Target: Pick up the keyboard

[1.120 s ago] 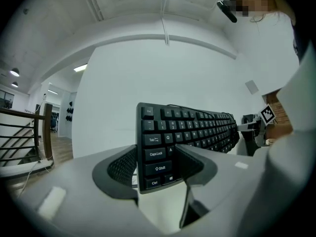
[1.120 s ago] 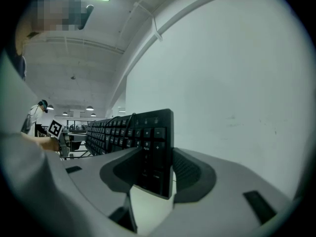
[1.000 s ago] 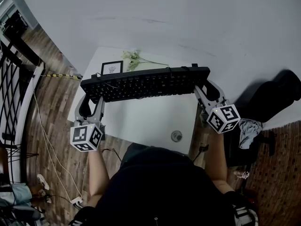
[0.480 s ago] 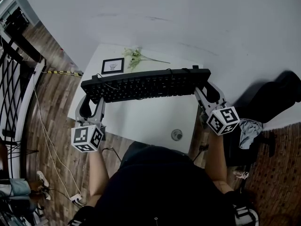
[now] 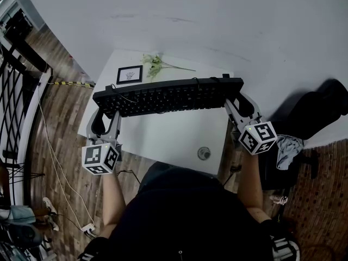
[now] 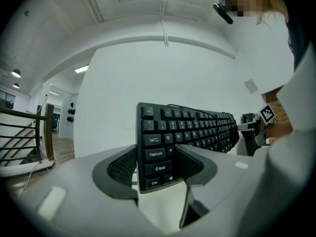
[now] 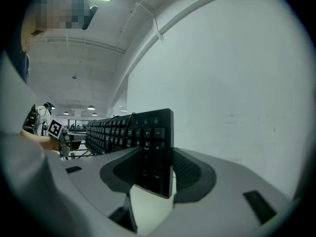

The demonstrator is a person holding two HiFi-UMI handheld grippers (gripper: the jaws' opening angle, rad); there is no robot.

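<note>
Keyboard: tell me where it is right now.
In the head view the keyboard spans the middle, clamped at its ends by the left gripper and the right gripper, over the white table, near the picture frame.

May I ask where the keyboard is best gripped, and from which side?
Take the keyboard by its short ends, one gripper from each side: it is long, thin and flat, so end grips balance it. The left gripper and right gripper clamp it so.

I read Tab, Caps Lock, Shift, Ctrl down the left end of the keyboard (image 6: 197,127), Q W E R beside Tab, A beside Caps Lock
</note>
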